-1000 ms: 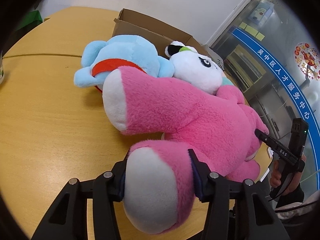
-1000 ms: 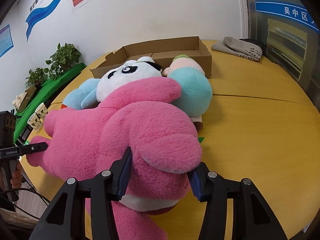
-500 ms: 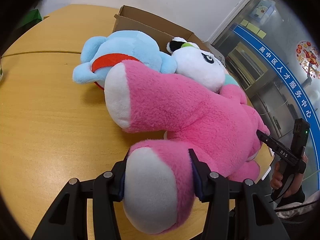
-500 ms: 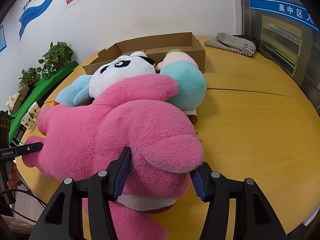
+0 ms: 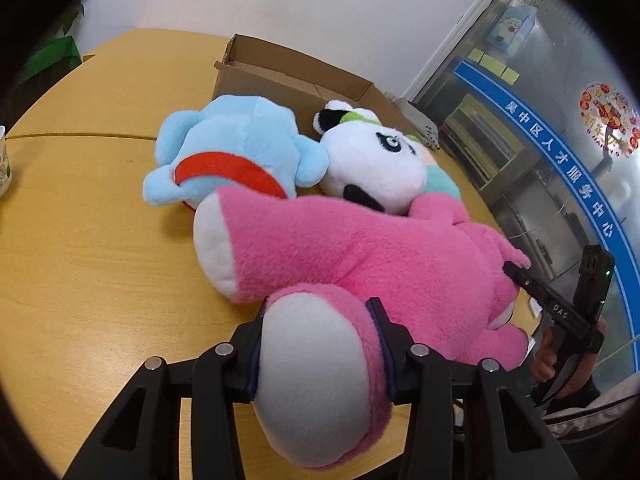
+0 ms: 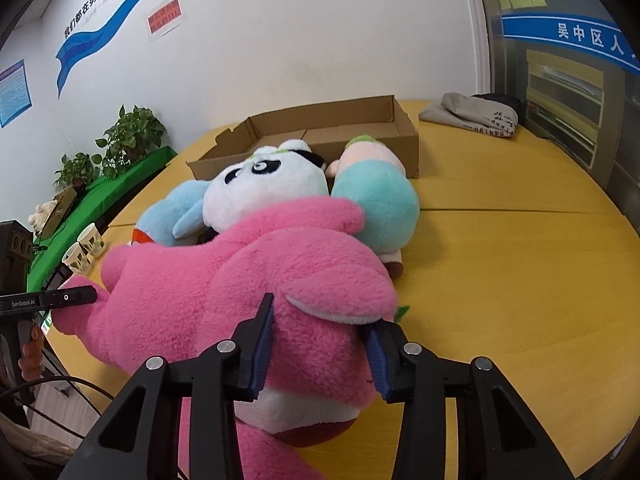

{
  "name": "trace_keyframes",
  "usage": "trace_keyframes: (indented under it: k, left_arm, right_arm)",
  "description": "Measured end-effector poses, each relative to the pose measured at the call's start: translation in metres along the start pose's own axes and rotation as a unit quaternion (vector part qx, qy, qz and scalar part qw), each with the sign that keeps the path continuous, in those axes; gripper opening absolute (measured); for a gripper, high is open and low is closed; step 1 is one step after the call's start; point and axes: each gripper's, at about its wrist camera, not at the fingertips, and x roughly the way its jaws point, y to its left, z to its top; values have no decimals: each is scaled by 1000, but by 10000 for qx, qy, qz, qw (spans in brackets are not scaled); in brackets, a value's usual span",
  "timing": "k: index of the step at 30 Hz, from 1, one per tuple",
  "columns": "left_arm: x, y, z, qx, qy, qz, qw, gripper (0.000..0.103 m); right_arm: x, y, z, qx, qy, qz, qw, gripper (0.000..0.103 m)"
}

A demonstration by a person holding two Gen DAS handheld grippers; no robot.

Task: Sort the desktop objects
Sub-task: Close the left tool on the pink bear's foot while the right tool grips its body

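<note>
A big pink plush toy (image 5: 400, 256) (image 6: 240, 280) lies across the yellow table (image 5: 80, 248) (image 6: 520, 272). My left gripper (image 5: 318, 320) is shut on one of its white-soled feet. My right gripper (image 6: 320, 316) is shut on the toy's head end, near an ear. Behind the pink toy lie a light blue plush (image 5: 236, 152) (image 6: 168, 220) with a red band, a panda plush (image 5: 372, 160) (image 6: 264, 184) and a teal-and-peach plush (image 6: 376, 196). An open shallow cardboard box (image 5: 280, 76) (image 6: 320, 128) sits behind them.
Paper cups (image 6: 84, 248) stand near the table's left edge, and another cup (image 5: 4, 168) shows at the left wrist view's edge. Folded grey cloth (image 6: 472, 114) lies at the far right of the table. Potted plants (image 6: 132, 136) line the wall. A hand (image 5: 560, 356) holds the other gripper's handle.
Both grippers have pulled back slightly with the pink toy, which now sits a little lower and nearer; the other plush toys show more clearly behind it. Both grips are unchanged.
</note>
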Motion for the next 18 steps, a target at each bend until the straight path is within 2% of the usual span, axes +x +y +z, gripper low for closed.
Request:
trace_keyframes:
  k: [5, 7, 8, 11, 12, 14, 15, 16, 17, 18]
  left_arm:
    - [-11, -11, 11, 142, -125, -79, 9998, 41]
    - [-10, -9, 14, 184, -125, -77, 9997, 41]
    - [-6, -5, 14, 142, -71, -66, 9999, 41]
    - [-1, 4, 8, 60, -10, -99, 9999, 41]
    - [0, 7, 6, 39, 1, -113, 9999, 41]
    - [1, 12, 2, -4, 25, -141, 9999, 44]
    - [2, 14, 0, -26, 36, -155, 9999, 47]
    - [3, 17, -3, -47, 48, -170, 9998, 52]
    - [4, 19, -5, -69, 60, -184, 9998, 53]
    - [5, 22, -7, -90, 71, -198, 9997, 54]
  right_arm:
    - [-8, -1, 5, -47, -207, 43, 9998, 39]
    - [-2, -1, 6, -96, -128, 86, 9998, 21]
    - [4, -2, 6, -117, -8, 125, 9999, 17]
    - [15, -3, 2, -153, 207, 246, 9994, 22]
    - [18, -2, 0, -161, 255, 287, 9991, 26]
    - [20, -2, -1, -152, 312, 518, 9981, 51]
    - [19, -1, -1, -136, 320, 703, 9969, 79]
    - [18, 0, -2, -135, 310, 813, 9961, 97]
    - [16, 3, -3, -175, 291, 754, 9966, 103]
    - [15, 6, -4, -263, 268, 476, 9982, 103]
